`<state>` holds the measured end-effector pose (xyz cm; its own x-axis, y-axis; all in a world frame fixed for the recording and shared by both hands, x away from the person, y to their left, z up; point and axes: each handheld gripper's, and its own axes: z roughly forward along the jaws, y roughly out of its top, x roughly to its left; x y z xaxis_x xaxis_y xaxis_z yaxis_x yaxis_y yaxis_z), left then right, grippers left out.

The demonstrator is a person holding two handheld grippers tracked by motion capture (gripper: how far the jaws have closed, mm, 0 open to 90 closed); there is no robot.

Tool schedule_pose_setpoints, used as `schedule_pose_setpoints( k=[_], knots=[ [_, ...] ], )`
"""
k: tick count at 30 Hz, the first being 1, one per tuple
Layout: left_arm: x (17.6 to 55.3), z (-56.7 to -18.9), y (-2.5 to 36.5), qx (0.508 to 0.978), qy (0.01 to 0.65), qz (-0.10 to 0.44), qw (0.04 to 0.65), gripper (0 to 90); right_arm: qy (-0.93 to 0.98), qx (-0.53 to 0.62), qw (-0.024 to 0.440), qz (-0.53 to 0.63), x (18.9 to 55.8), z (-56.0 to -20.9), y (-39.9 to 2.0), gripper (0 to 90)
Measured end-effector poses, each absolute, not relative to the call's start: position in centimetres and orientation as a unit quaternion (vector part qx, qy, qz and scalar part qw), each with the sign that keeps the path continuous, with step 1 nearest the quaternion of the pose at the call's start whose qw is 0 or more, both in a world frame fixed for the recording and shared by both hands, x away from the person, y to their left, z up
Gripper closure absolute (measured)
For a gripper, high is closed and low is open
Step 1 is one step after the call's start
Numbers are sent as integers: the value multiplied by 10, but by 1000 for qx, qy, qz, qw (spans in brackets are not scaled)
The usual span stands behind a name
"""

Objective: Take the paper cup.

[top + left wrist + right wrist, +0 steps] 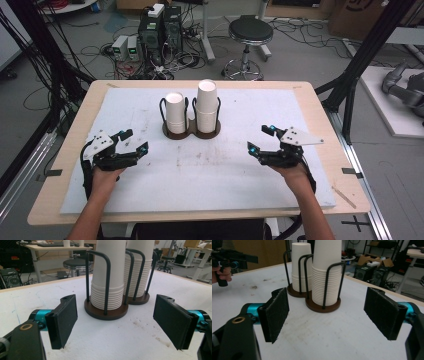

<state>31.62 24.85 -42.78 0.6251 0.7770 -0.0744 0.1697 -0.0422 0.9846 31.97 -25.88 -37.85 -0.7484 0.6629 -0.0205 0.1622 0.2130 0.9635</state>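
Observation:
Two stacks of white paper cups stand in a dark two-ring wire holder at the middle back of the white mat. The left stack is shorter, the right stack taller. My left gripper hovers low at the mat's left, open, nothing between its jaws; in the left gripper view the left stack stands straight ahead. My right gripper sits at the mat's right, open and empty; in the right gripper view the taller stack is nearest, and the holder base rests on the mat.
The white mat covers a wooden table. Beyond the far edge are a black stool, computer boxes and loose cables on the floor. Black frame posts rise at the right. Open mat lies between the grippers.

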Motion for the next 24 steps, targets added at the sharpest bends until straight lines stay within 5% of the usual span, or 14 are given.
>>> schedule_pose_setpoints(
  k=[24],
  knots=[
    [316, -428, 260, 668, 360, 260, 598, 196, 765, 224, 188, 574, 377, -365, -159, 510]
  ],
)
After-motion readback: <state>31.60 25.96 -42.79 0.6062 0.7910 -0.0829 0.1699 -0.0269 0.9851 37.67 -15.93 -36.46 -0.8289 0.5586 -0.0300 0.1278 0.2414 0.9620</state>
